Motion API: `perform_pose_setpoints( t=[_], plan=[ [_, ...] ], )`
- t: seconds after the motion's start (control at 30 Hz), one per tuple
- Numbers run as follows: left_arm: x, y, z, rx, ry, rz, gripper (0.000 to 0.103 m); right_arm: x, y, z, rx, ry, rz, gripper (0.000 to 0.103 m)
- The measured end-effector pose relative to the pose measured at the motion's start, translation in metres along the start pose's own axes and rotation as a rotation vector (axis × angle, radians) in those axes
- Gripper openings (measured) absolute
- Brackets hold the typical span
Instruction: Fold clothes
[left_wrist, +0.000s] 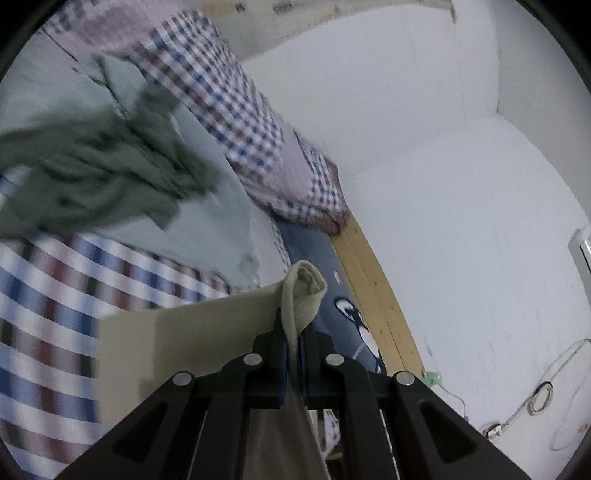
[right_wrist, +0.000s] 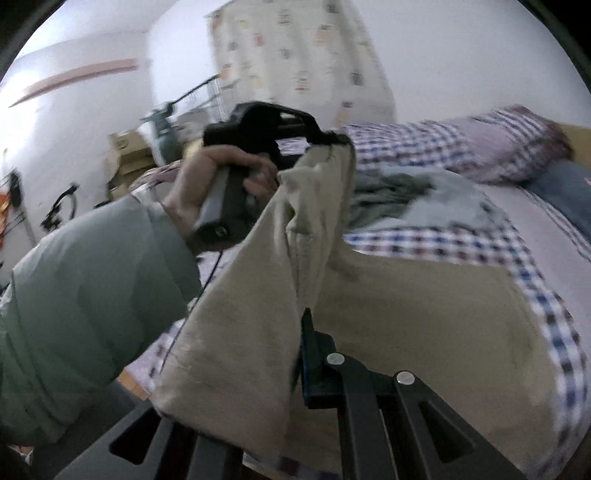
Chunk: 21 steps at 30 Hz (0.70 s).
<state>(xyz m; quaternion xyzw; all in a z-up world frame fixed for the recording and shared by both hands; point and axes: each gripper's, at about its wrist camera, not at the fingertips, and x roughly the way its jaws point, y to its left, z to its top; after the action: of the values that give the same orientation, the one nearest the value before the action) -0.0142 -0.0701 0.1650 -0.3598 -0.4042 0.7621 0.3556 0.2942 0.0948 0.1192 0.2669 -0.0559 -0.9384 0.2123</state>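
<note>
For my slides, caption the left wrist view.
Left gripper pinches a beige garment above the checked bedding.

Both tongs, left (left_wrist: 293, 343) and right (right_wrist: 295, 354), clamped tight.

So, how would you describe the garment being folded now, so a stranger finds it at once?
Look at the bed with the checked cover. Above its near edge hangs the beige garment, pinched by the left claw. Unlike the crumpled grey-green clothes farther back, it is plain, pale and lifted.
</note>
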Motion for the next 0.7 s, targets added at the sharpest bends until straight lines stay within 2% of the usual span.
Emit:
perform_pose_setpoints(
  t=[0.1, 0.3, 0.57, 0.7],
  plan=[
    [0.054, -0.018, -0.016, 0.01, 0.063, 0.02, 0.003, -0.02, -0.034, -0.007, 0.072, -0.003, -0.055, 0.004],
    [0.168, -0.031, -0.059, 0.06, 0.198, 0.152, 0.003, -0.042, -0.104, -0.03, 0.231, 0.01, -0.136, 0.004],
    [0.266, -0.014, -0.105, 0.064, 0.282, 0.317, 0.003, -0.049, -0.19, -0.071, 0.466, 0.06, -0.192, 0.004],
    [0.292, 0.002, -0.115, 0.054, 0.291, 0.402, 0.004, -0.05, -0.214, -0.079, 0.496, 0.092, -0.237, 0.005]
  ],
)
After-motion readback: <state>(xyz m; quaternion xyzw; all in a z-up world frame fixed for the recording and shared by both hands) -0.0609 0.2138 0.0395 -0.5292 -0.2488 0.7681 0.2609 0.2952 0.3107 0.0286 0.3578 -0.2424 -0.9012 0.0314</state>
